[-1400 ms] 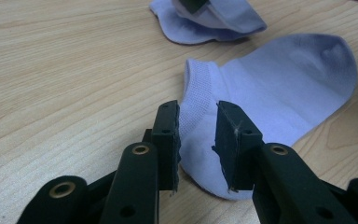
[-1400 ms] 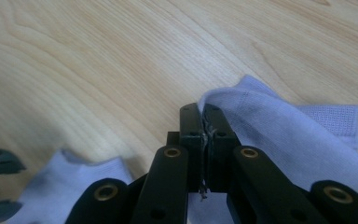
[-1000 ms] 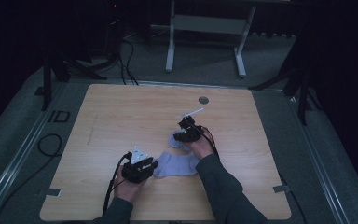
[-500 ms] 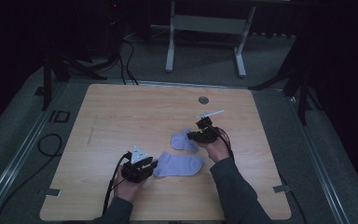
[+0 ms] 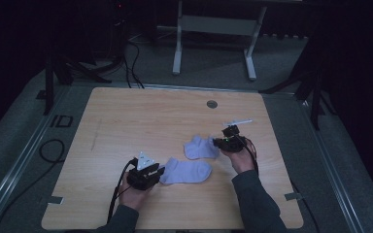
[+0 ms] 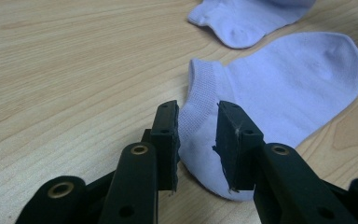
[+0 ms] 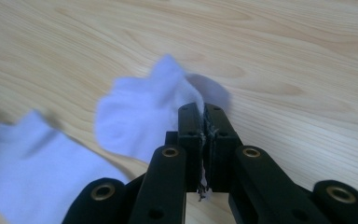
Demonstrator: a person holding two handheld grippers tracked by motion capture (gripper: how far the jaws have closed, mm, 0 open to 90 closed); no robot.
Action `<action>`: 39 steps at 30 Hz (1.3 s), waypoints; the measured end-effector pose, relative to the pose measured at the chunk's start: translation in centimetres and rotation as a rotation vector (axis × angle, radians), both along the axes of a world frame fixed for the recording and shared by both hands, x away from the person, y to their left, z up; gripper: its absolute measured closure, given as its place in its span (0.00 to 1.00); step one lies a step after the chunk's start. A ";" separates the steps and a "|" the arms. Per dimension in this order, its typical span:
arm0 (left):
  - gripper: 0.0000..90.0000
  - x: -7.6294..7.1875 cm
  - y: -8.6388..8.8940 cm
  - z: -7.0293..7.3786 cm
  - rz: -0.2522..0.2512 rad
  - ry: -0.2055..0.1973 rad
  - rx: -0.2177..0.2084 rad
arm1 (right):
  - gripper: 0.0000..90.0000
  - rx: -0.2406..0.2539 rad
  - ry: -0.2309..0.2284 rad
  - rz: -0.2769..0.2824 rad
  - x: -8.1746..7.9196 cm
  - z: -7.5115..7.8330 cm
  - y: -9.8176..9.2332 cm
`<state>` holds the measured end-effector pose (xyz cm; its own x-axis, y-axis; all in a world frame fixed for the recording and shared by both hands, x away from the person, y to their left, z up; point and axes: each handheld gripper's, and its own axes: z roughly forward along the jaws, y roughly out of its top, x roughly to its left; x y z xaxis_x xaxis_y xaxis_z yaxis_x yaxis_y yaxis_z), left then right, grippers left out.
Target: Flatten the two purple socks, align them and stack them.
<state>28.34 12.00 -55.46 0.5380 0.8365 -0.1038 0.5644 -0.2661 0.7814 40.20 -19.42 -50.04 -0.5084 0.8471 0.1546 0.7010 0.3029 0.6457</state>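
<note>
Two light-purple socks lie on the wooden table (image 5: 126, 121), near the person's side: the near sock (image 5: 187, 171) lies flat, and the far sock (image 5: 200, 147) lies just beyond it, close beside it. Both look soft, thin and very light, so they probably fold and drag easily; a firm pinch at the cuff or the edge seems best. The left gripper (image 6: 196, 135) has its jaws part-way closed around the ribbed cuff of the near sock, while the right gripper (image 7: 203, 121) is closed tight on an edge of the far sock. A small round grommet (image 5: 211, 104) sits far back, and nothing stands in the way
</note>
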 end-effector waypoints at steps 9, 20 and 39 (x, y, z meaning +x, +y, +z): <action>0.77 0.0 0.1 0.1 0.002 -0.002 -0.002 | 0.90 -0.125 0.005 -0.065 -0.3 -0.6 -1.6; 0.76 0.0 0.0 0.0 0.001 -0.001 0.003 | 0.68 -0.117 -0.091 -0.024 -0.8 1.1 -1.5; 0.74 0.1 -0.1 -0.1 -0.001 0.010 -0.001 | 0.48 -0.239 -0.085 0.237 0.4 -1.6 6.3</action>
<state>28.39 11.94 -55.52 0.5377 0.8359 -0.1104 0.5723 -0.2657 0.7758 40.62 -13.12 -51.66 -0.6978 0.7111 -0.0857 0.5398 0.6008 0.5896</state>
